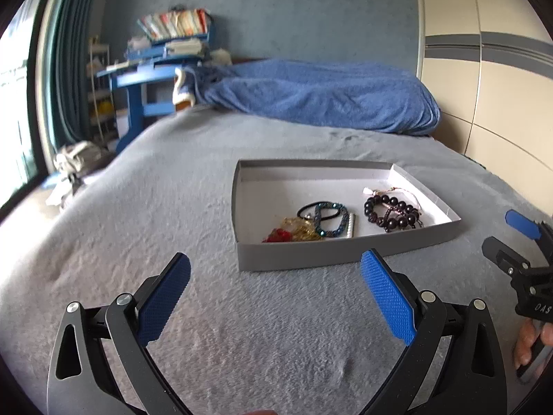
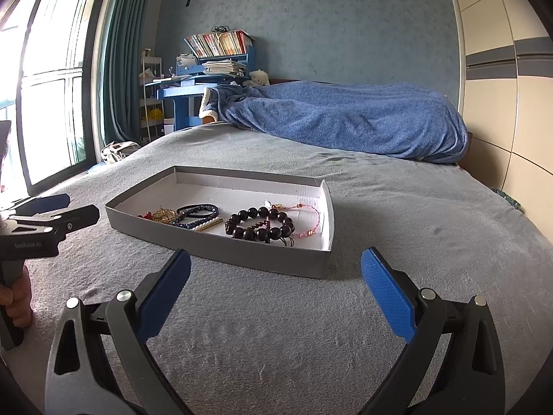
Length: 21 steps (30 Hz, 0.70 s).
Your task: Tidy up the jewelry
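A shallow grey box (image 1: 311, 254) (image 2: 242, 256) with a white inside lies on the grey bed cover. It holds a dark bead bracelet (image 1: 390, 212) (image 2: 259, 226), a thin pink cord bracelet (image 2: 309, 221), a black hair tie with a blue beaded band (image 1: 328, 219) (image 2: 198, 212), a pearl strand (image 2: 207, 225), a gold piece (image 1: 300, 230) (image 2: 164, 214) and a red piece (image 1: 276, 236). My left gripper (image 1: 276, 266) is open, just short of the box's near wall. My right gripper (image 2: 276, 264) is open too, in front of the box's near right corner. Both hold nothing.
A rumpled blue blanket (image 2: 345, 117) lies across the far end of the bed. A blue desk (image 2: 186, 93) piled with books stands beyond, by a curtained window (image 2: 52, 86). A wardrobe (image 2: 501, 86) runs along the right. A hand (image 2: 17, 301) holds the left gripper's handle.
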Available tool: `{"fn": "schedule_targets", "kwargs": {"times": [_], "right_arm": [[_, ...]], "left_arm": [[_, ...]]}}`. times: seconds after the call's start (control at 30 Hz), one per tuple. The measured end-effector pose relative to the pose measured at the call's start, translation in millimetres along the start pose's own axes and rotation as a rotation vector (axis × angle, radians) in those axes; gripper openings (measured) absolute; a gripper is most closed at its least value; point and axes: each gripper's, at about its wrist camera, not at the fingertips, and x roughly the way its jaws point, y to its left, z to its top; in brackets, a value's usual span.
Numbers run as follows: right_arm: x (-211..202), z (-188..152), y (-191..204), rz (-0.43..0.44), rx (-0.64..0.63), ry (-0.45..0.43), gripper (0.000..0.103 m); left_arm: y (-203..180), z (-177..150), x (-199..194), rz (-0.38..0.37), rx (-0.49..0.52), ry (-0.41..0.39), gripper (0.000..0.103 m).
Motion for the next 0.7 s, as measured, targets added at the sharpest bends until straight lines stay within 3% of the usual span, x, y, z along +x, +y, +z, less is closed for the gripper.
{"fn": "schedule_targets", "kwargs": {"times": [0.23, 0.43, 0.53, 0.7], "right_arm": [[3, 0, 3, 0.028, -0.014, 0.05, 0.097], [-1, -2, -22, -0.003, -0.018, 0.123, 0.097], [-2, -5, -48, -0.059, -0.024, 0.167, 0.097], [-3, -14, -96, -0.161, -0.036, 0.234, 0.097]], "left_arm": [[52, 18, 15, 0.094, 0.064, 0.098, 0.098], [128, 18, 58, 0.195, 0.121, 0.327, 0.098], [150, 4, 76, 0.183, 0.119, 0.425, 0.099], [155, 1, 68, 0.178, 0.113, 0.4, 0.099]]}}
